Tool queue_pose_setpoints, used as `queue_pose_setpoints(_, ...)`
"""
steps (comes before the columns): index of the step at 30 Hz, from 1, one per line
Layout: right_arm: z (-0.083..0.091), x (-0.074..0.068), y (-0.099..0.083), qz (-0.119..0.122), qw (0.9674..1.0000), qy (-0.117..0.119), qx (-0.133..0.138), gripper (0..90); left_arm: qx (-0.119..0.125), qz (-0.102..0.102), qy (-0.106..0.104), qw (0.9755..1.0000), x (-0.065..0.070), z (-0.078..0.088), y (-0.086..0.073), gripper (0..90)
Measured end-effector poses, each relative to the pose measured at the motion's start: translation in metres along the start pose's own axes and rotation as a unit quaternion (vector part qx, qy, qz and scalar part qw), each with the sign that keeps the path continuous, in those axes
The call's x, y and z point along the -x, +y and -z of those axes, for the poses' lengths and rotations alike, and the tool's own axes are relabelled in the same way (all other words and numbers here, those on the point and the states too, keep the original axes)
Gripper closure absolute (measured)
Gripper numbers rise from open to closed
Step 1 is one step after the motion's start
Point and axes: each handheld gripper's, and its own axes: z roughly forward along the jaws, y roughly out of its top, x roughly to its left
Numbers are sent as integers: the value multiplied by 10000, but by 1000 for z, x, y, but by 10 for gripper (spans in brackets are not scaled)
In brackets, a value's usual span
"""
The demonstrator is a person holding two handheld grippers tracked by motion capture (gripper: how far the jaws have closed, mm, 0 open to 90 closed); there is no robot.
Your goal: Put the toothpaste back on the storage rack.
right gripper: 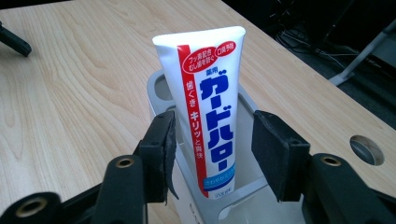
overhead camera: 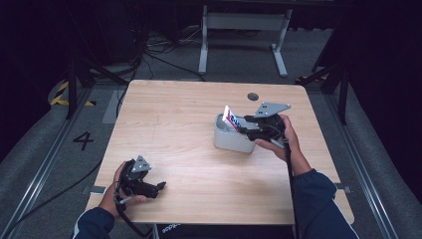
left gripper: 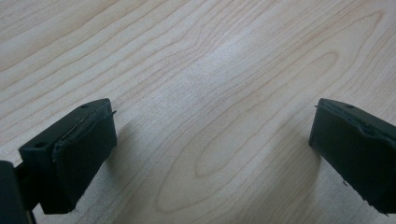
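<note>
The toothpaste tube (right gripper: 210,107) stands in the grey holder (overhead camera: 230,140) near the desk's (overhead camera: 189,129) right edge. It is flanked, untouched, by the right gripper's (right gripper: 214,149) parted jaws. The left gripper (left gripper: 212,140) is spread wide over the near-left corner.

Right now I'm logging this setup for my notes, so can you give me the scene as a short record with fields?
surface: wooden table
container: grey bin, right of the table's centre
item: white toothpaste tube with red and blue print, standing upright in the bin, top leaning out
right gripper: at the bin, jaws either side of the tube with a gap on both sides, not pressing it
left gripper: low over bare table near the front left corner, jaws wide apart, nothing between them
table feature: round hole near the far edge
</note>
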Motion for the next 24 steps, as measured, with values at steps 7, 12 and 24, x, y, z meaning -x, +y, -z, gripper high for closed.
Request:
queue_pose_setpoints(7,9,-2,0,-84,9998,-26,157,450,-2,1,1,10000,0,0,0,13)
queue_pose_setpoints(12,14,-2,-1,-94,9997,-86,191,421,-5,-10,8,10000,0,0,0,12)
queue_pose_setpoints(24,27,-3,-7,-51,9995,-244,192,371,-6,-9,10,10000,0,0,0,12)
